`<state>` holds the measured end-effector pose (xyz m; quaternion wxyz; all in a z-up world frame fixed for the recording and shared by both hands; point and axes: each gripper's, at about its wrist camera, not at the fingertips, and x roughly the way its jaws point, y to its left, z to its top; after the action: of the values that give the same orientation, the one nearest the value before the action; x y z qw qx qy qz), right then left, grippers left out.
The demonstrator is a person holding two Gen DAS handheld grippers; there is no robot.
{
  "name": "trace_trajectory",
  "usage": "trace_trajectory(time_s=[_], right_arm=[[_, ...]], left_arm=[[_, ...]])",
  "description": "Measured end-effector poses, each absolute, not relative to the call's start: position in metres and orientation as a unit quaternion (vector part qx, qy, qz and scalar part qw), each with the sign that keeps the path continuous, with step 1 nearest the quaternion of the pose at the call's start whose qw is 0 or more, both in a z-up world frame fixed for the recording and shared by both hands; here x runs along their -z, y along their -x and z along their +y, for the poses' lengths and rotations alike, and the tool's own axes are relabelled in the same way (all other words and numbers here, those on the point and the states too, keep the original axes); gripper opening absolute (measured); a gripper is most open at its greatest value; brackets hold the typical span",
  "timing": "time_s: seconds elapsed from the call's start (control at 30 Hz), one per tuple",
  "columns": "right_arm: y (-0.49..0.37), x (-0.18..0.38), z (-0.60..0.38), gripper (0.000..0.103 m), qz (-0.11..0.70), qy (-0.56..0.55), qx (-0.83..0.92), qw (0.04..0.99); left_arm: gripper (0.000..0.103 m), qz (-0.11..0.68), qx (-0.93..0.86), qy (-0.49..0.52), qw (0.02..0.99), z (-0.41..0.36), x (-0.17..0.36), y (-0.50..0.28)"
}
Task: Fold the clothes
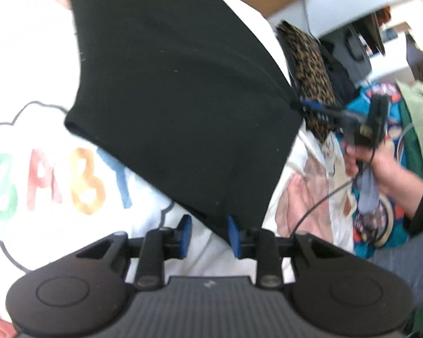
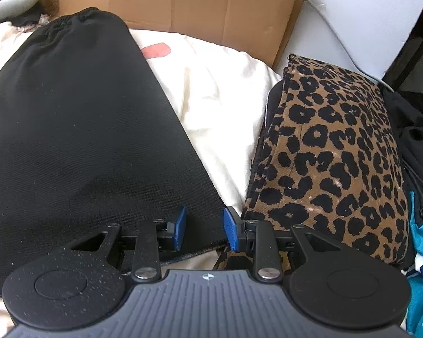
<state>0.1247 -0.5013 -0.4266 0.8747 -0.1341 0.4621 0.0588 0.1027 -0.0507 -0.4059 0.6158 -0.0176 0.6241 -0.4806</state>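
While the black garment (image 2: pixel 79 129) lies spread on the cream bedding (image 2: pixel 217 107), both grippers sit at its near corners: left gripper (image 1: pixel 208 235) and right gripper (image 2: pixel 204 228) with fingers partly open around the cloth, not visibly pinching. Next, I judge, close and fold it over.

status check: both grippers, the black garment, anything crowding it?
Left gripper open, black garment corner between its pads. Right gripper open over garment's other corner. Leopard-print stack close beside the garment on the white bedding.
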Motion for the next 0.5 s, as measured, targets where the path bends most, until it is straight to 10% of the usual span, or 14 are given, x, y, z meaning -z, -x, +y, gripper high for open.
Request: trace_trajectory(time_s=[0.5], right_arm=[[-0.130,0.432,-0.501,0.035,0.465,0.151,-0.059,0.870]], left_arm=[[0.039,0.679,0.456,0.122,0.563,-0.049,0.441,-0.101]])
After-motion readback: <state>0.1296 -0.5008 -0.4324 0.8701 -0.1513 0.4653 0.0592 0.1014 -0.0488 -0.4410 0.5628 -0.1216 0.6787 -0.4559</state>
